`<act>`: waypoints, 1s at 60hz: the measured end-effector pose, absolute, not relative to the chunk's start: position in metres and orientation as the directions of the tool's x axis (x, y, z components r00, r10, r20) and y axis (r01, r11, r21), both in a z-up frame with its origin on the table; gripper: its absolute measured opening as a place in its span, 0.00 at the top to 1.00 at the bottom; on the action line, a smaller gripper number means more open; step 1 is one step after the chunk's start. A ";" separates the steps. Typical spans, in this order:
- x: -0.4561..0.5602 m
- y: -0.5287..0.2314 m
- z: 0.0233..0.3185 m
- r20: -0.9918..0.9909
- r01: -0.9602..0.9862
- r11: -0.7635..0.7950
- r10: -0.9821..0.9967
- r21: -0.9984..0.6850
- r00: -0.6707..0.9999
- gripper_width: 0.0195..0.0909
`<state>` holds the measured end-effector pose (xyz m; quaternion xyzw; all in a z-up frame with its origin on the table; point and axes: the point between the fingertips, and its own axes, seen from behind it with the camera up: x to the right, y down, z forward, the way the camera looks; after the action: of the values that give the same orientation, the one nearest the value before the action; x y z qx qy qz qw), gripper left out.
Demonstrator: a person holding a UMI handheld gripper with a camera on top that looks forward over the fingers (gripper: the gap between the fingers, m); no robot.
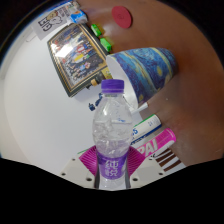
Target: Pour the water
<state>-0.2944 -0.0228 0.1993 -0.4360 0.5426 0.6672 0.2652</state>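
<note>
A white table (35,110) carries a framed picture (78,58), a patterned cup (148,68) (blue) and small boxes (150,128).

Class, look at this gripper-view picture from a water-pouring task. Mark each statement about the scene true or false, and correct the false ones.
1. The water bottle has a purple cap. True.
2. The bottle lies on its side on the white table. False: it stands upright between the fingers of the gripper.
3. A blue patterned paper cup lies tipped over beyond the bottle. True.
4. The cup sits upright right between the fingers. False: it lies on its side, beyond the bottle.
5. The bottle's cap is already off. False: the cap is still on.
6. A framed picture lies on the table beyond the bottle, beside the cup. True.
</note>
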 end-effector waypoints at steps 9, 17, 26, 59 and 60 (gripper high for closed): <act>-0.298 -0.024 0.196 -0.865 -0.818 -0.281 -0.138 0.501 -0.482 0.79; -0.303 -0.030 0.207 -0.942 -0.884 -0.327 -0.120 0.335 -0.313 0.80; -0.295 -0.030 0.240 -0.999 -0.928 -0.372 -0.021 -0.027 0.038 0.80; -0.086 0.002 0.275 -0.182 -0.176 -0.086 0.071 -0.981 0.981 0.80; -0.080 0.003 0.267 -0.158 -0.151 -0.095 0.067 -0.984 0.985 0.80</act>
<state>-0.0797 0.0034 0.2673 -0.7354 0.0286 0.0810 0.6722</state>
